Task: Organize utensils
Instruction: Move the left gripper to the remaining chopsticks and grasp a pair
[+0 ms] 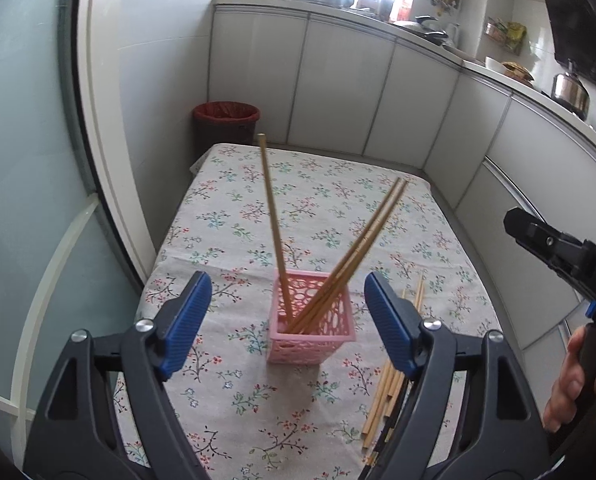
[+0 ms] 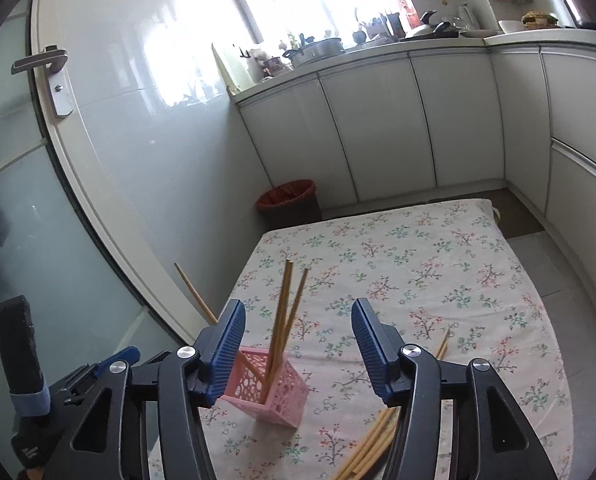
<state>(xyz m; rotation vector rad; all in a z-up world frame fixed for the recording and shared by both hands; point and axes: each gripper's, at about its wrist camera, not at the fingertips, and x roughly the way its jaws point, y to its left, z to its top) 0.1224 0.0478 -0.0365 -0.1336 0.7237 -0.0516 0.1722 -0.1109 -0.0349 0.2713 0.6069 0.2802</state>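
Right now the pink basket (image 1: 312, 320) stands upright on the desk (image 1: 234, 396), which is covered by a pale cloth printed with small red, pink and blue-green flower sprigs. The basket is a small square holder of pink plastic; its walls are pierced with round holes of mixed sizes, and it has a plain solid rim.

Several wooden chopsticks stand in the basket (image 1: 350, 264), light tan, thin and straight. Seen from the left wrist, one leans away to the basket's upper left with its blunt end high above the rim, and the others lean together to the upper right in a tight bunch, slightly blurred. From the right wrist the same basket (image 2: 268, 396) shows two sticks rising almost straight and one slanting off to the left behind the blue pad.

Just right of the basket, a loose bundle of chopsticks (image 1: 382, 400) lies flat on the cloth, of the same pale wood, roughly side by side; part of it is hidden by the jaws.

The left gripper (image 1: 288, 320) hovers near the basket with its jaws wide apart, holding nothing, the basket framed between its blue ribbed pads. The right gripper (image 2: 298, 348) also has its jaws apart and empty, above and just right of the basket. A hand (image 1: 570, 384) grips its handle at the edge of the left view.
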